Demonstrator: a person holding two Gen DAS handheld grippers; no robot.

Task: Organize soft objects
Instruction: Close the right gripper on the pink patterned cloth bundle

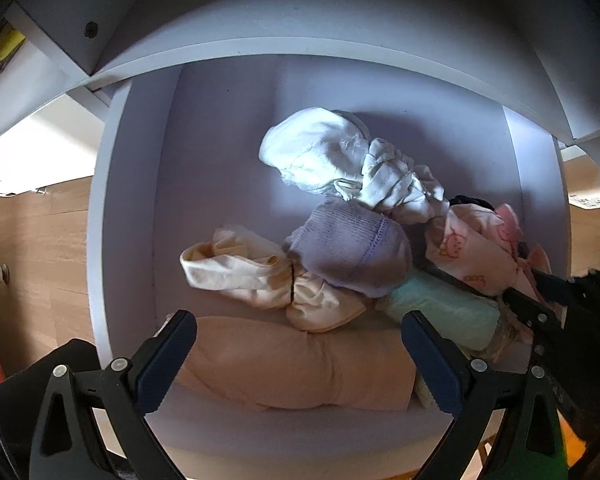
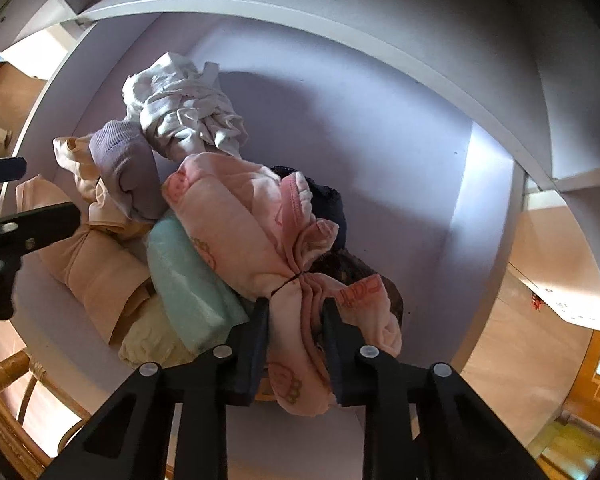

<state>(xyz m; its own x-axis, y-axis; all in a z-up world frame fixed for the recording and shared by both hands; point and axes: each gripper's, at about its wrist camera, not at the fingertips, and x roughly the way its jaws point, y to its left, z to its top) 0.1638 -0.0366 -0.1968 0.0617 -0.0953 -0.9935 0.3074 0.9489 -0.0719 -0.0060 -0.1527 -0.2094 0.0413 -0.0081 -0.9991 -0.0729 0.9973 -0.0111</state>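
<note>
The right gripper is clamped on the pink bundle, low in the centre of the right wrist view, its jaws pinching the gathered neck just below the thin dark tie that cinches the cloth. Good spot to take it: that waist is the firmest part, and the soft printed fabric bulges out above and below the pads. This looks light and floppy, so the loose end should droop and drag on its neighbours as it lifts. It sits in the white drawer, resting against a mint-green bundle to the left and on dark lacy cloth behind it. Over in the left wrist view, the left gripper stands wide apart at the bottom of the frame, holding nothing, hanging above a peach roll. A lilac bundle and a cream tied bundle lie mid-frame, and a white crumpled bundle sits further up. All soft, nothing fragile; snagging the lace is the only worry I see.
</note>
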